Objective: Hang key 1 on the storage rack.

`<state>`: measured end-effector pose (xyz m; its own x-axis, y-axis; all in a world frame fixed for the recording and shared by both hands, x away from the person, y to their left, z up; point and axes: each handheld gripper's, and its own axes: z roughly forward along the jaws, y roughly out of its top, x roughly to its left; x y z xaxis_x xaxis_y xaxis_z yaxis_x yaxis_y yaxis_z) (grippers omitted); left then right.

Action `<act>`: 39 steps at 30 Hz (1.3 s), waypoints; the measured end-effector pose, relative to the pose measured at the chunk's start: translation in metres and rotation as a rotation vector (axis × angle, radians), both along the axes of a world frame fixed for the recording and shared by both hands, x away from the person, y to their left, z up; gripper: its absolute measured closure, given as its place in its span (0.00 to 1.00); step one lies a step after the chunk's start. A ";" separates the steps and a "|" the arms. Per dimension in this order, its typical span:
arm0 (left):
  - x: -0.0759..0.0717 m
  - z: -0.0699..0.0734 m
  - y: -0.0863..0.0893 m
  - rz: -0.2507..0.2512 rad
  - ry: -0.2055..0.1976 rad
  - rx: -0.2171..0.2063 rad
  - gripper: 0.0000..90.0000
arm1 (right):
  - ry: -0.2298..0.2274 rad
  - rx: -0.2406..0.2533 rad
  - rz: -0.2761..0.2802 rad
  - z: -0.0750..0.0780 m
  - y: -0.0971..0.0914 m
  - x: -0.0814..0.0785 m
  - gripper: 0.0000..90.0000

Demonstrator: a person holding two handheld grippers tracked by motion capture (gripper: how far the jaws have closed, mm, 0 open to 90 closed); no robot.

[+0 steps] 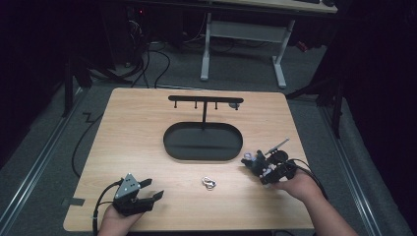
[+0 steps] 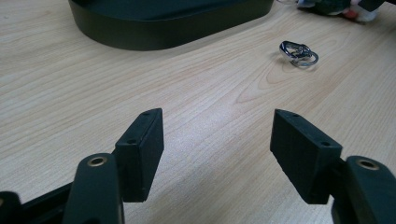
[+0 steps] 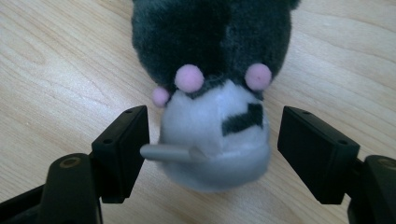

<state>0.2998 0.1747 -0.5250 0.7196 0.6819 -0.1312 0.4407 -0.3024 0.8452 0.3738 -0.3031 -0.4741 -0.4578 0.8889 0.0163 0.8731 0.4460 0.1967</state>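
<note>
A small plush toy [image 3: 210, 42] with dark fur, a pale grey face and pink dots lies on the wooden table [image 1: 147, 128] at the right. My right gripper [image 3: 215, 125] is open, one jaw on each side of the toy's pale end with a small gap to each. In the high view the toy [image 1: 254, 157] sits at the tips of that right gripper [image 1: 254, 167]. A pair of linked metal rings [image 1: 209, 183] lies at mid-table near the front. My left gripper [image 1: 153, 189] rests open at the front left, and the metal rings [image 2: 299, 52] lie ahead of the left gripper [image 2: 217, 123].
A black stand with an oval base [image 1: 172, 147] and a hooked crossbar [image 1: 205, 99] occupies the table's middle; the oval base's wall [image 2: 163, 32] lies ahead of the left jaws. Beyond the table are a desk frame [image 1: 243, 34] and floor cables.
</note>
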 end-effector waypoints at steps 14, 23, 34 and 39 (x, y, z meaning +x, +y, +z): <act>0.001 -0.001 0.000 -0.006 0.004 0.003 0.39 | 0.038 -0.004 0.009 -0.016 0.000 0.004 0.29; 0.000 -0.002 -0.002 -0.009 0.003 0.007 0.39 | 0.047 0.010 0.032 -0.012 0.000 0.002 0.50; 0.001 -0.002 0.000 0.000 0.003 0.010 0.39 | 0.032 0.020 0.047 0.007 0.004 -0.002 0.52; 0.001 -0.004 -0.002 -0.006 0.007 0.014 0.39 | 0.030 0.018 0.078 0.015 0.009 -0.006 0.52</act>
<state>0.3008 0.1732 -0.5286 0.7229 0.6792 -0.1270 0.4450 -0.3170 0.8376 0.3681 -0.2942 -0.4593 -0.5244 0.8502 0.0463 0.8417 0.5093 0.1792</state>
